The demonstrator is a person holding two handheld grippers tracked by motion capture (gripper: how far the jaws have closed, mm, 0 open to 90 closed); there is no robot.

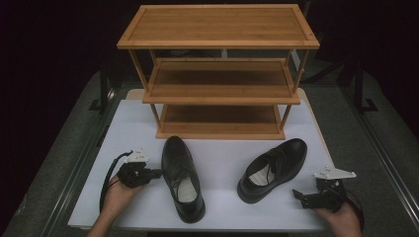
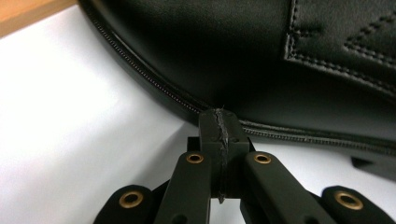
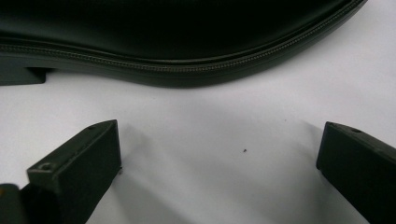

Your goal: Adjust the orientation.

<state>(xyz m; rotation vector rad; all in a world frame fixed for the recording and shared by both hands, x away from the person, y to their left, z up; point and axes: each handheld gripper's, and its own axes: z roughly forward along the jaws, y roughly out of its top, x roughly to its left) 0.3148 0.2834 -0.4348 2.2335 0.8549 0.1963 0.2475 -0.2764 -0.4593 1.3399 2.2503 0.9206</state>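
**Left jaws pressed together at one shoe, right jaws spread before the other**

In the high view, two black leather shoes lie on the white table (image 1: 222,207) in front of a wooden rack (image 1: 220,74). The left shoe (image 1: 183,177) is at the lower centre of the frame, with its toe pointing to the rack. The right shoe (image 1: 272,168) is at the lower right, turned diagonally.

The left gripper (image 1: 157,173) is at the lower left of the frame, just beside the left shoe. In the left gripper view its jaws are pressed together with nothing between them, and their tip is at the sole edge of the shoe (image 2: 261,60); I cannot tell if it touches.

The right gripper (image 1: 296,194) is at the lower right. In the right gripper view its jaws are spread wide and hold nothing. The side of the right shoe (image 3: 177,37) lies across the upper part of that frame, apart from the jaws.
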